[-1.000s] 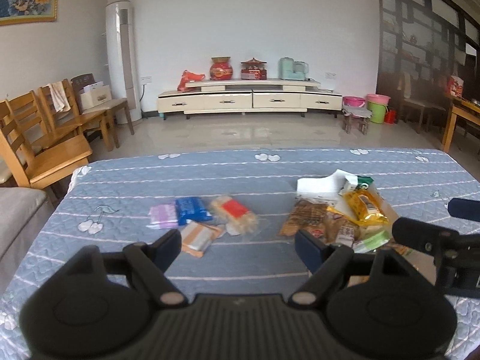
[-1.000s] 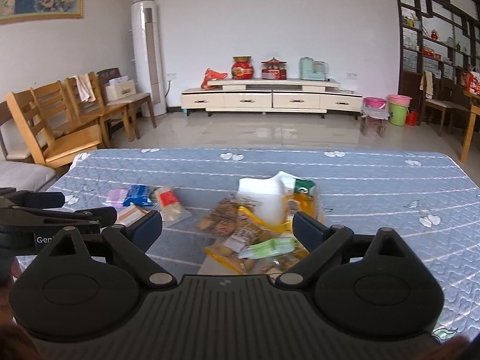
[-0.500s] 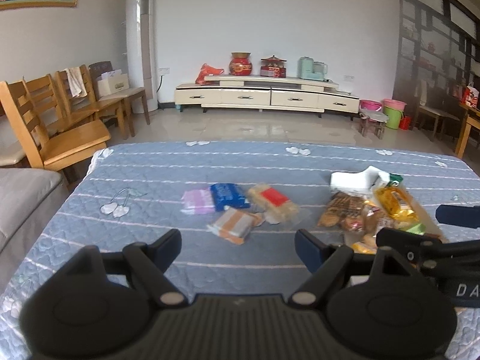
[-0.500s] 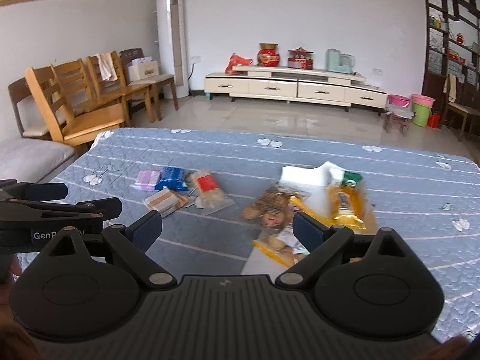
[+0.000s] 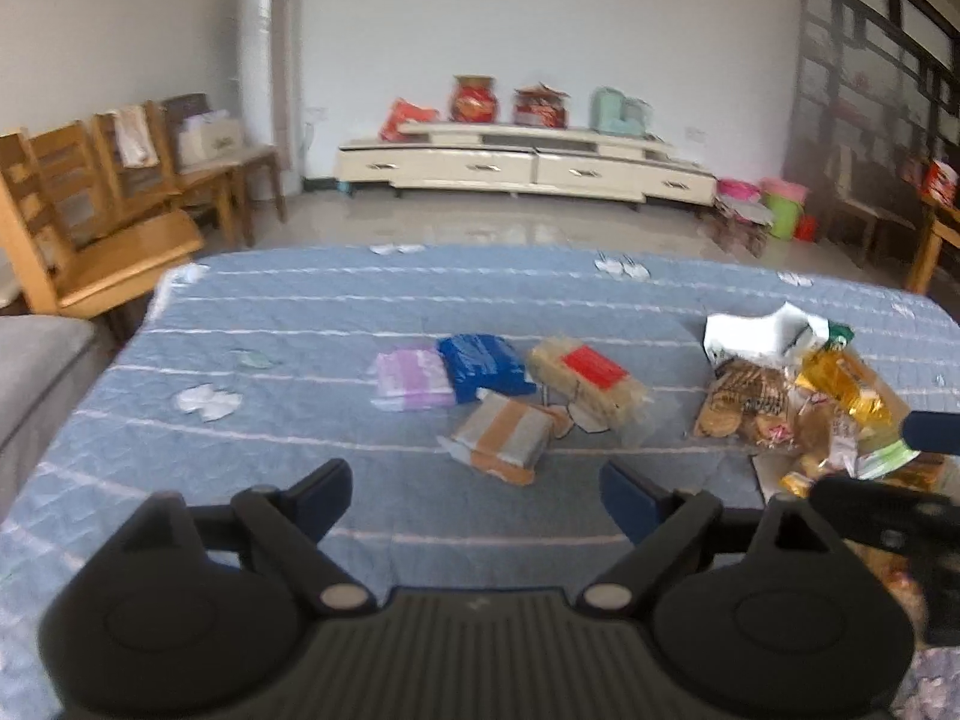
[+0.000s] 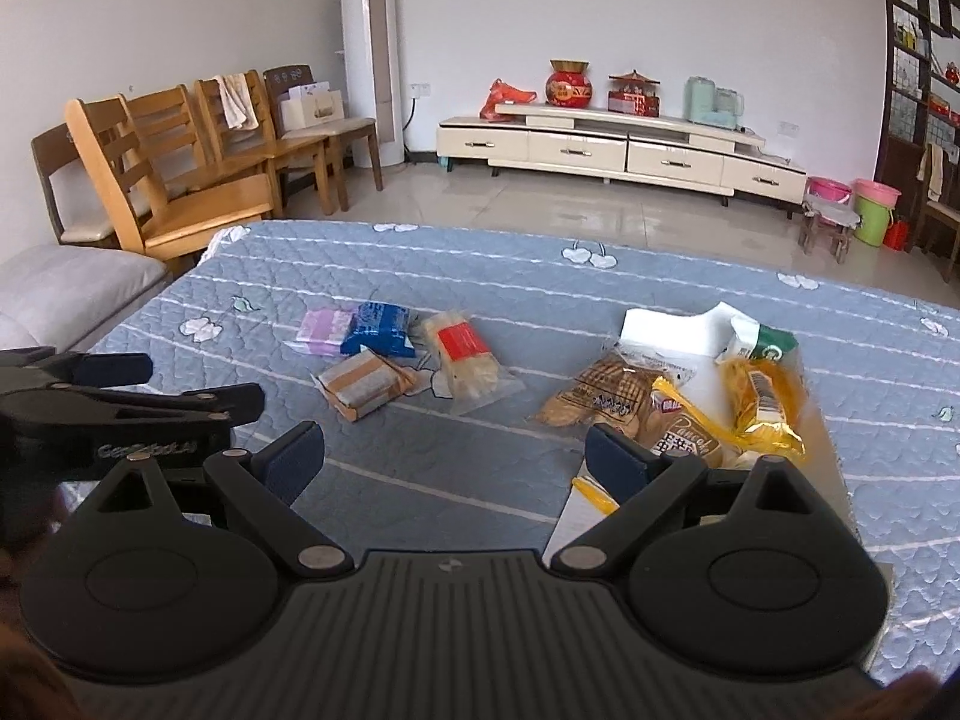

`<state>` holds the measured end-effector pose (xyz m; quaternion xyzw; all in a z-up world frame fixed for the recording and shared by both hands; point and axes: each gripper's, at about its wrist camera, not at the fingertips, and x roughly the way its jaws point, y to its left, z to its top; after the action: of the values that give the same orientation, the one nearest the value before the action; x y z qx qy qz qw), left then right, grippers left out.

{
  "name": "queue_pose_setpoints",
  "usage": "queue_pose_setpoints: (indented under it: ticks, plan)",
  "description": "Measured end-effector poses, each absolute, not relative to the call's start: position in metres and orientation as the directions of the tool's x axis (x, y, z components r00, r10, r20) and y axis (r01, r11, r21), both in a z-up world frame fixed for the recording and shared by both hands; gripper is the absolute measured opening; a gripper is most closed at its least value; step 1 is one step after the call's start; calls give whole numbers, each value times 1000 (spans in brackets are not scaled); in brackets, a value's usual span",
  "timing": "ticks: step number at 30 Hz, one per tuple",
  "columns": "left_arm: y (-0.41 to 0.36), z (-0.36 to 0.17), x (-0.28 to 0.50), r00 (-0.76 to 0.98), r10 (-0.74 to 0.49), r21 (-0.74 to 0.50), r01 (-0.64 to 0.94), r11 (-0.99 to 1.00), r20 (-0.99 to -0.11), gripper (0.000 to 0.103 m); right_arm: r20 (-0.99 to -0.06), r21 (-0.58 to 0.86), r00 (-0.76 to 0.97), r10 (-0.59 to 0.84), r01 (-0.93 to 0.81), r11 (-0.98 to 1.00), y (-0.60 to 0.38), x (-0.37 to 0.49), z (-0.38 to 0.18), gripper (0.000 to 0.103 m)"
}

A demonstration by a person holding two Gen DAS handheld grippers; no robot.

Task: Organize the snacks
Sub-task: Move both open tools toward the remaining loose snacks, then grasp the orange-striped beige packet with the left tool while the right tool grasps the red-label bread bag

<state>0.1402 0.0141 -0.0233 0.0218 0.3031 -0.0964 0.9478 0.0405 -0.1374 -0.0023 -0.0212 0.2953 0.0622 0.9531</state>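
1. While hovering above the blue quilted bench (image 5: pixel 288 324), left tool (image 5: pixel 477 489) spreading wider right now, nothing between the blue pads, only bare quilt.
2. Straight ahead of it: brown-striped packet (image 5: pixel 504 438), tilted, touching the clear pack with the red label (image 5: pixel 591 384); behind, blue packet (image 5: pixel 483 363) overlapping the edge of a lilac packet (image 5: pixel 411 381).
3. Blurred all over in the left view; print on these wrappers unreadable.
4. Off to the right, snack pile (image 5: pixel 786 402) partly hidden behind the other tool's dark finger, lower items cut off by the tool body.
5. Right tool (image 6: pixel 456 459) standing well apart too, empty, poised just short of the pile.
6. Sharper here: waffle-pattern bag (image 6: pixel 600 399) at the front, yellow wrapper (image 6: pixel 759 399) beside it, green-and-white carton (image 6: pixel 762 345) at the back, white paper (image 6: pixel 666 327) underneath.
7. Right pad covering the pile's near corner; only a yellow sliver (image 6: pixel 591 495) peeking out below it.
8. Whether the pile sits in a shallow box or on a flat sheet: cannot tell.
9. Left tool's fingers (image 6: pixel 240 399) seen side-on at the left edge, rest cropped out.
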Motion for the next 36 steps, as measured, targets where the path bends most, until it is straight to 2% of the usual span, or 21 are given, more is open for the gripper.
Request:
queue_pose_setpoints:
  ticks: [6, 11, 15, 16, 18, 22, 30, 36]
  plan:
    - [-4, -54, 199, 743, -157, 54, 251, 966, -651, 90, -581, 3, 809, 91, -109, 994, -151, 53, -12, 103]
    - [-20, -72, 228, 736, -134, 112, 275, 955, -664, 89, -592, -5, 802, 83, -107, 994, -157, 66, -19, 103]
    - [-29, -83, 239, 720, -130, 120, 286, 951, -681, 72, -600, -19, 796, 76, -109, 994, -157, 83, -22, 103]
    - [-28, -83, 238, 725, -142, 105, 285, 953, -674, 61, -603, -15, 793, 82, -114, 993, -157, 89, -23, 103]
    - [-26, -80, 235, 719, -167, 73, 291, 954, -675, 47, -607, -10, 789, 95, -127, 992, -157, 101, -24, 103]
    - [-19, -74, 217, 747, -149, 93, 272, 958, -648, 47, -614, -26, 778, 131, -185, 982, -153, 131, -28, 103]
    - [20, -55, 180, 772, -99, 47, 164, 985, -627, 46, -691, -19, 699, 183, -271, 962, -140, 213, -52, 103]
    - [43, -46, 170, 781, -53, 14, 78, 997, -622, 47, -748, -66, 648, 143, -287, 956, -117, 253, -77, 103]
